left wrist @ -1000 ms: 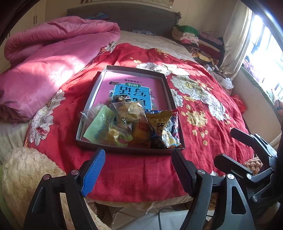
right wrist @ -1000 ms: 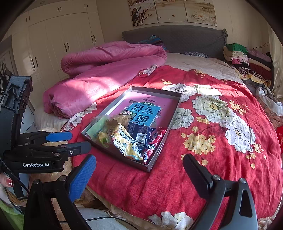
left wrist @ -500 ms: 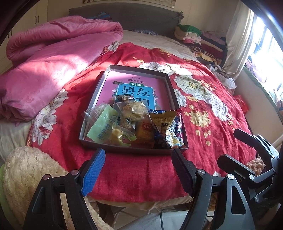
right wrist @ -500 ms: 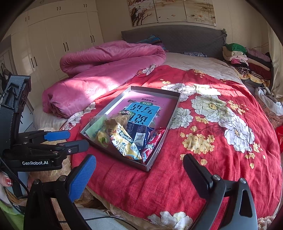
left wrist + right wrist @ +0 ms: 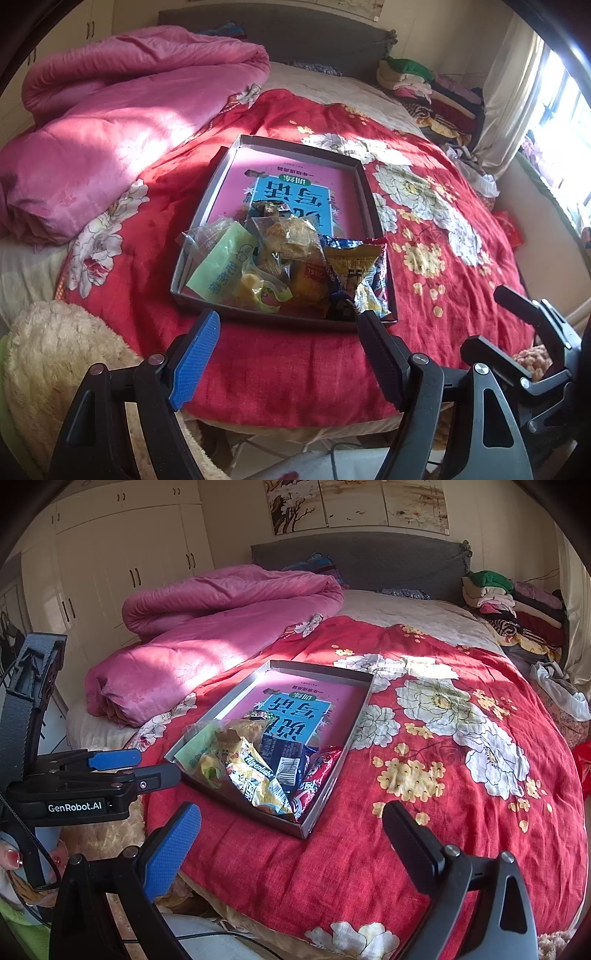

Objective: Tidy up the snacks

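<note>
A shallow grey tray (image 5: pixel 218 184) lies on the red flowered bedspread, lined with a pink and blue printed sheet. Several snack packets are heaped at its near end: a green packet (image 5: pixel 221 266), a clear bag of pastry (image 5: pixel 291 236) and a yellow packet (image 5: pixel 352 258). The right wrist view shows a yellow candy bag (image 5: pixel 255 771), a dark blue packet (image 5: pixel 284 760) and a red packet (image 5: pixel 317 771) in the tray (image 5: pixel 332 779). My left gripper (image 5: pixel 288 354) hovers open just short of the tray's near edge. My right gripper (image 5: pixel 291 849) is open and empty to the tray's right.
A rolled pink quilt (image 5: pixel 110 129) fills the bed's left side. Folded clothes (image 5: pixel 436 88) are stacked at the far right by the headboard. A cream fluffy cushion (image 5: pixel 55 354) sits at the near left corner. White wardrobes (image 5: pixel 122 572) line the left wall.
The tray sits slightly lower and further right in the left wrist view. Both grippers' jaws stand as wide as before, and the snacks have not moved.
</note>
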Demonstrator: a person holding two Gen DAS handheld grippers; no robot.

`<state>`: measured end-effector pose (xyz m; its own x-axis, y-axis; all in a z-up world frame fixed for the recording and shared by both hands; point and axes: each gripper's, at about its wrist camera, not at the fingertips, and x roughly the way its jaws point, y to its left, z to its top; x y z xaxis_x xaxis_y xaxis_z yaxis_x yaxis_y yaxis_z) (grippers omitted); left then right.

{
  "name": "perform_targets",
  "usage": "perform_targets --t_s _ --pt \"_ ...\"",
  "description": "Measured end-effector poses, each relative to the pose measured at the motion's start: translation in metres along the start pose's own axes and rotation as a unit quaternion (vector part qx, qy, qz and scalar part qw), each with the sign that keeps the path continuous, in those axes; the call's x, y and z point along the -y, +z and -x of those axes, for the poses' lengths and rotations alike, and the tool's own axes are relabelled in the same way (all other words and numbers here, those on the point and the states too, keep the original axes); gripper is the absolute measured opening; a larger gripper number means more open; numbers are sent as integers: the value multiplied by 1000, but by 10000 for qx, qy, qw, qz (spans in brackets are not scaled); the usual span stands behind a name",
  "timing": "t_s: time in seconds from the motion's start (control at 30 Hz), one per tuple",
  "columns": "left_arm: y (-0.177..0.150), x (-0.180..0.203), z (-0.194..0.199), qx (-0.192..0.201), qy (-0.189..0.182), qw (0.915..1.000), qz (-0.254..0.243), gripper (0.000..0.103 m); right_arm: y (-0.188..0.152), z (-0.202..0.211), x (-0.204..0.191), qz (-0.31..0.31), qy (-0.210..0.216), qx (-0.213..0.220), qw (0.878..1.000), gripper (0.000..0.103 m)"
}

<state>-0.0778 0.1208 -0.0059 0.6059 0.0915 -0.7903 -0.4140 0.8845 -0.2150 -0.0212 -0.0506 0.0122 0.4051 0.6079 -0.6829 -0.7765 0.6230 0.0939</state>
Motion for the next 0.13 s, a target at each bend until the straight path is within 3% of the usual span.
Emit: perform_targets --t_s 0.07,0.13 --pt "6 -7 -2 61 -169 9996 209 78 0 0 5 -44 -34 22 10000 99" --pt "17 -13 -4 248 79 9994 226 81 1 -1 16 -157 -94 65 9998 100"
